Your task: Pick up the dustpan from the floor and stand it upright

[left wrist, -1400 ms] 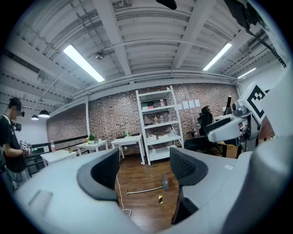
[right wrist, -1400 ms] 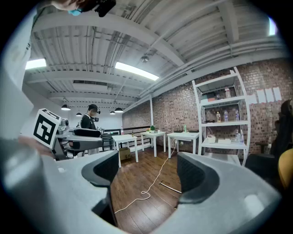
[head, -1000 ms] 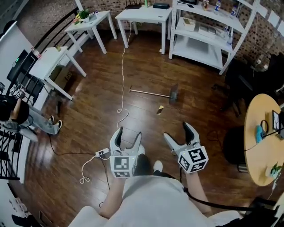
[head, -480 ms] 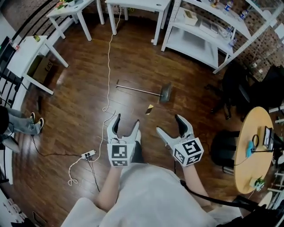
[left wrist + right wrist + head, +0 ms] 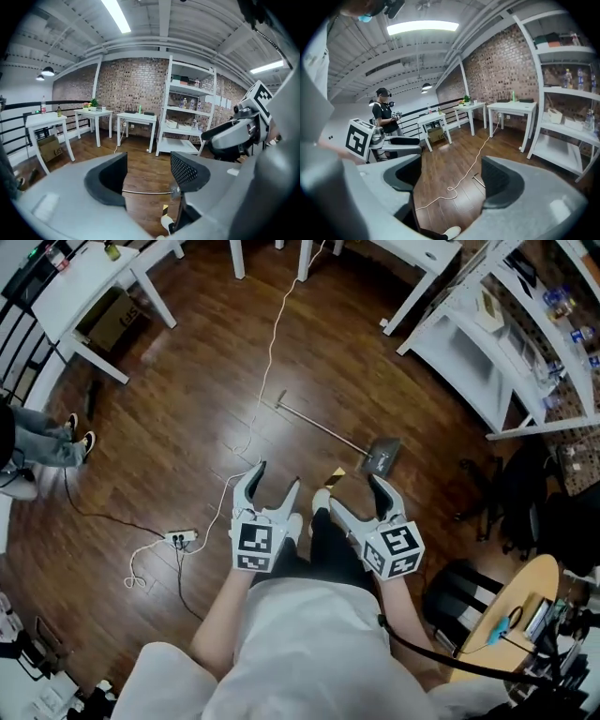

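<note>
Left gripper (image 5: pixel 276 479): held low in front of the person, jaws spread wide, nothing between them. Its own view looks through the gap at bare floor, with the dustpan crossing behind.

Right gripper (image 5: pixel 356 495): beside the left one and level with it, jaws likewise spread and holding nothing. Its own view shows only floorboards, the cable and the tip of the dustpan handle between the jaws.

Dustpan (image 5: pixel 382 457): lying flat on the floor (image 5: pixel 187 427), not upright. The grey pan lies just beyond the right gripper's tips in the head view. The thin handle runs away to the upper left and ends near the cable. Neither gripper touches it.

Scrap (image 5: pixel 337 472): a small yellowish piece on the boards, between the pan and the grippers.

Cable (image 5: pixel 272 343): white, trailing down the dark wooden floor from the tables, looping left of the left gripper and reaching a power strip (image 5: pixel 181 538).

Shoes (image 5: pixel 321 500): the wearer's white toes show between the two grippers.

Tables (image 5: pixel 80 282): white, along the upper left edge.

Shelving (image 5: pixel 487 362): white open racks at the upper right, well apart from the dustpan.

Round table (image 5: pixel 497 643): wooden, at the lower right, with small items on top.

Person (image 5: pixel 385 115): a second one stands by the railing, far behind the left gripper in the right gripper view.
</note>
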`<state>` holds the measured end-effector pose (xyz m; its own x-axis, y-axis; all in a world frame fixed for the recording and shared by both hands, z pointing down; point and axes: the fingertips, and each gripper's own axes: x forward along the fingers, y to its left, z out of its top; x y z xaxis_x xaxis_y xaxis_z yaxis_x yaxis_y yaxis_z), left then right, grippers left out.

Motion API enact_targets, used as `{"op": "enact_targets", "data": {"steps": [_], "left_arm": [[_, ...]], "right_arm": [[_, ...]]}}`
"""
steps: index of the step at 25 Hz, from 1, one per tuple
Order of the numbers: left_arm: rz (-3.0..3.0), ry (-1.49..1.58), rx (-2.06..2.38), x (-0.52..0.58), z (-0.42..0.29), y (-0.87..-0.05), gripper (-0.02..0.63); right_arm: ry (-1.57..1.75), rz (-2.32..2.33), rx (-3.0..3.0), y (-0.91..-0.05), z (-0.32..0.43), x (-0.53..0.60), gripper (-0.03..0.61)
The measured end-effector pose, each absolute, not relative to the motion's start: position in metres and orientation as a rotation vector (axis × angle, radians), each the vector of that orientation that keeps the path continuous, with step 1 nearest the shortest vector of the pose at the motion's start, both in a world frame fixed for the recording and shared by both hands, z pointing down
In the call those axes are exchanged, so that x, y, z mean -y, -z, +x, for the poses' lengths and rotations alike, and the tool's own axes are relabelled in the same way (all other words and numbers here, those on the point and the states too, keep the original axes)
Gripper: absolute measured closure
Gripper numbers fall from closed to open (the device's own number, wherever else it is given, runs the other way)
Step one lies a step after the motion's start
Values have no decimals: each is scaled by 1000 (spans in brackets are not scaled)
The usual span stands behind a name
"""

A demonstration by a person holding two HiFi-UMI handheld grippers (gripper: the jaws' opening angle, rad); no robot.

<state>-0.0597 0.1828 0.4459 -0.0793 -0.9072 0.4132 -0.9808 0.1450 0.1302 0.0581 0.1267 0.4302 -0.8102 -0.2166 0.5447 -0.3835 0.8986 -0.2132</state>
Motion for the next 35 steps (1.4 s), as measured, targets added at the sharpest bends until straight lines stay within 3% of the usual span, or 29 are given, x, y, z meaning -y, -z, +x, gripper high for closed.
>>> {"op": "enact_targets", "data": {"steps": [7,14,19,26,35], "left_arm": [[1702,-296,2024,-104,-134,-518,311],[1534,-285,1953,-8,-199,-652,341],[1425,-336,1864,17,-249,-783,322],[1431,-361,1787,18,-300,-960,314],[1384,-301,1847,15,-358,-1133,314]], "right_arm": [[-471,290,2467,-507,-41,-14,195],[-606,237,2299,-654,-117,90,199],[-632,221,2207,-802,-176,140,218],[-620,94,2063,-1035,-254,122,219],[-424,-22,2004,-1270,-319,124,219]]}}
